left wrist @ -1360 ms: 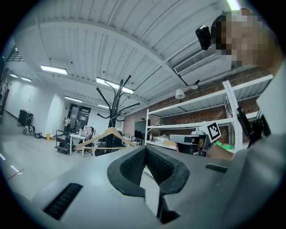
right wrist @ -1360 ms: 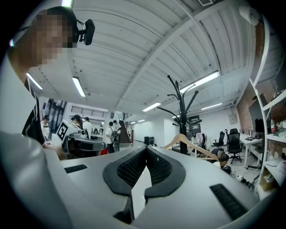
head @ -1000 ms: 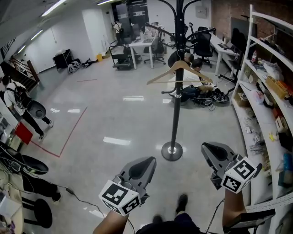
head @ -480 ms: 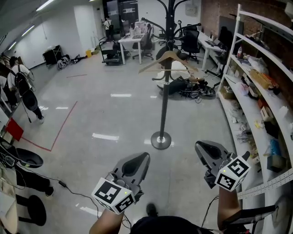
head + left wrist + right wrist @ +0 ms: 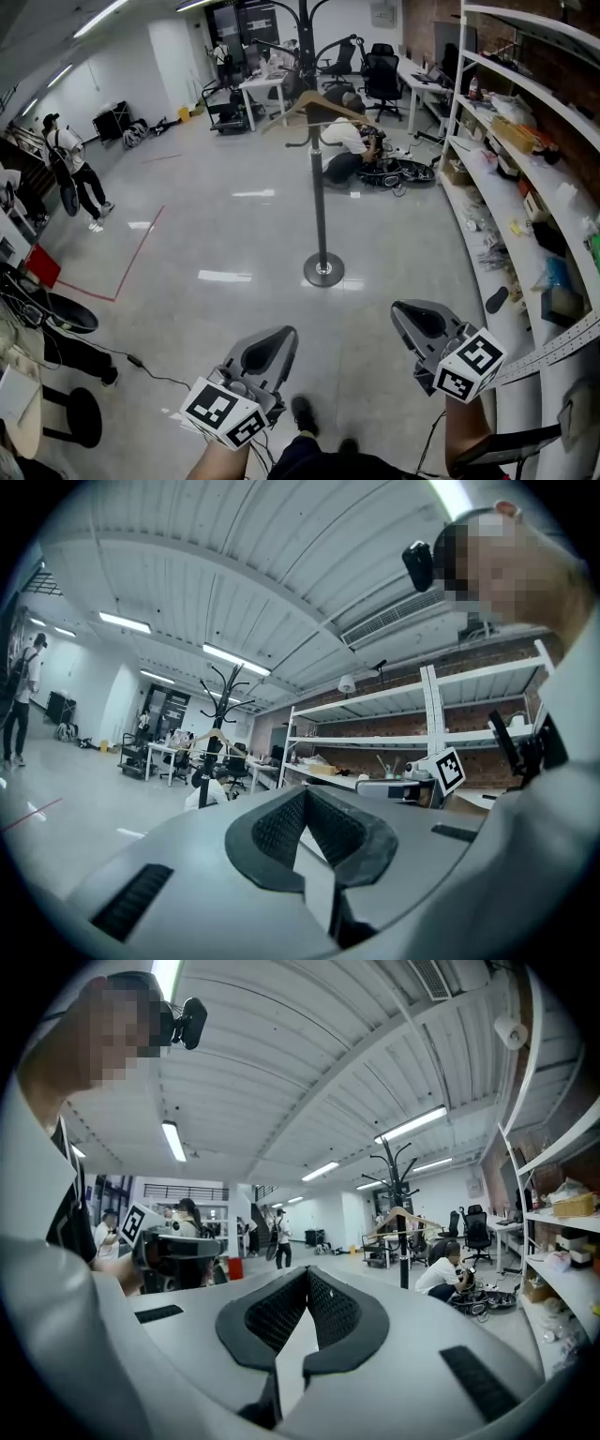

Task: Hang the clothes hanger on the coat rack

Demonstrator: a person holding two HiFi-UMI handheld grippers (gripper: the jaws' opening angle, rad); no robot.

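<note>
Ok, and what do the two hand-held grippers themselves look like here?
Both match: the left hand-held gripper and right hand-held gripper have smooth grey moulded shells tapering to rounded tips. Black textured pads line a V-shaped notch. Each carries a white cube with black square markers at the wrist end. The person wears a white top.

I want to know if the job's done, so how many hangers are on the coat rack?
1. A wooden hanger hangs high on the coat rack, across its pole. The rack is far off, so its far side could hide another.
</note>
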